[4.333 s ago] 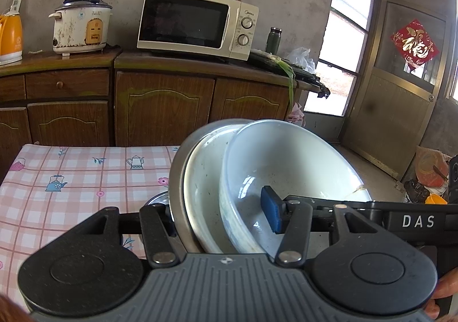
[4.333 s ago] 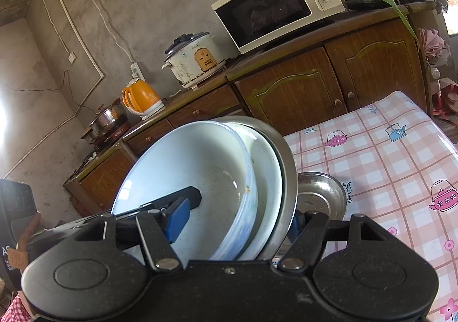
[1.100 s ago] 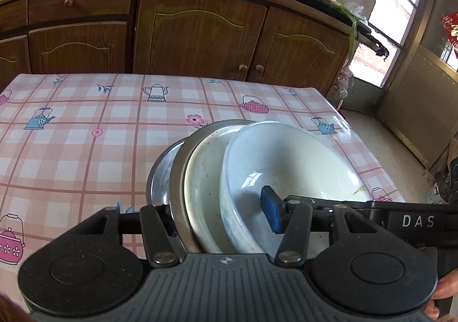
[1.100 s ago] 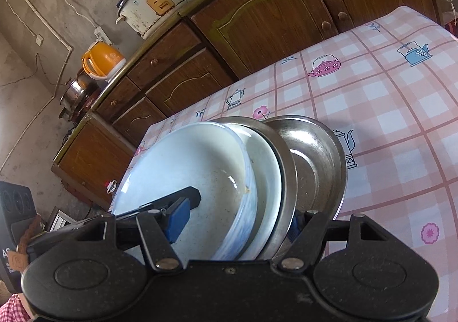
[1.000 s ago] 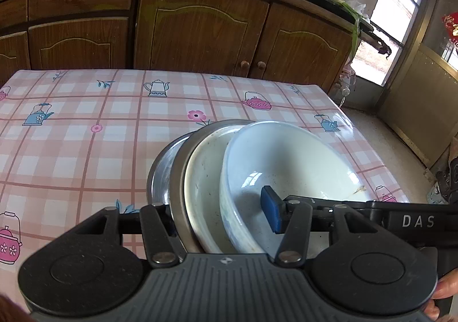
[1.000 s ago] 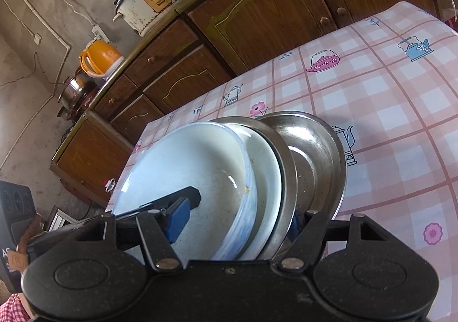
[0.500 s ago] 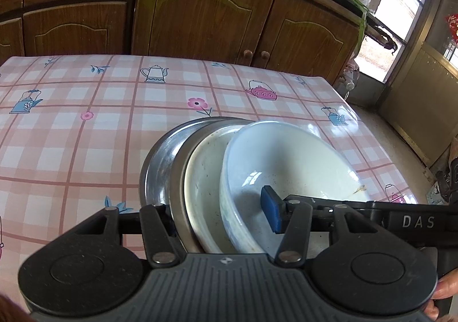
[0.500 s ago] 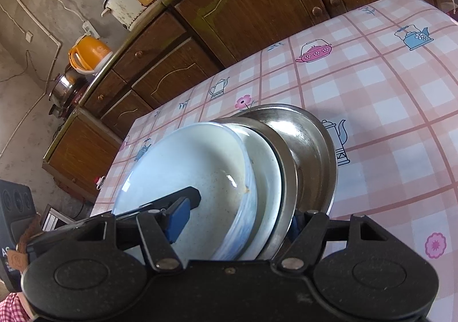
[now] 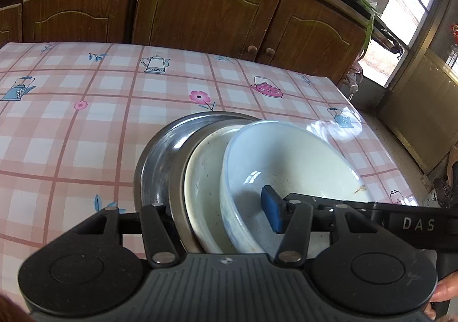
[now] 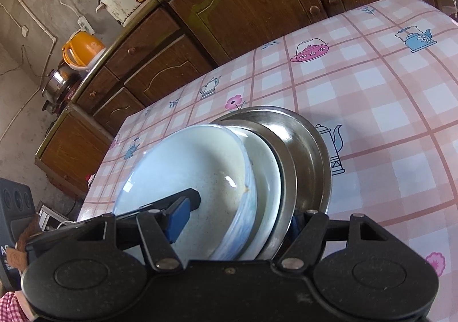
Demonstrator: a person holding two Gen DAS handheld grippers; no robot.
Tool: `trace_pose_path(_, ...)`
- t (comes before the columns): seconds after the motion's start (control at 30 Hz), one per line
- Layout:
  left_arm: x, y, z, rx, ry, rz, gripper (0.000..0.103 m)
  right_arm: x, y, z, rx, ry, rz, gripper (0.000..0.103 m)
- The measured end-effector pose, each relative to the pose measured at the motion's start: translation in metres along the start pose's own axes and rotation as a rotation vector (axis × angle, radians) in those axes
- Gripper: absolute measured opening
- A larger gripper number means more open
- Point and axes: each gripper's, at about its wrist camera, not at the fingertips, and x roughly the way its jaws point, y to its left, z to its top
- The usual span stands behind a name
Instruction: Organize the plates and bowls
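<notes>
Left to right, left wrist view | checked tablecloth [image 9: 71, 135] | steel plates [image 9: 154, 161] under cream plate [image 9: 203, 178] under white bowl [image 9: 289, 155], nested stack low over the cloth | left gripper [image 9: 220, 216] clamps the stack's near rim | right gripper [image 10: 237, 216] likewise grips the same stack.

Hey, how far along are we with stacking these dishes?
Done: the white bowl sits nested in a cream dish and a steel plate. In hand: both tongs, left and right, clamp that stack, tilted above a second steel plate on the table. Left: setting it down and letting go.
</notes>
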Motion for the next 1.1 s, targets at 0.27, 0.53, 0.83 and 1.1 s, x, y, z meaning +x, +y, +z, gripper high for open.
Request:
trace_pose_path(0.27, 0.004, 0.005, 0.0, -0.037, 0.008, -0.012, 0.055, 0.004, 0.001, 0.002, -0.036, 0.004, -0.019, 0.082)
trace_pose_path(0.53, 0.007, 0.008, -0.001, -0.05, 0.001, -0.026, 0.057, 0.004, 0.002, 0.003, -0.046, -0.003, -0.037, 0.078)
trace_pose_path(0.83, 0.012, 0.005, 0.002, -0.019, -0.008, 0.003, 0.067, -0.011, 0.001, 0.01, -0.038, -0.065, -0.079, 0.08)
trace_pose_path(1.1, -0.001, 0.02, 0.015, -0.154, -0.042, -0.003, 0.094, -0.045, 0.013, 0.002, -0.087, -0.153, -0.128, 0.081)
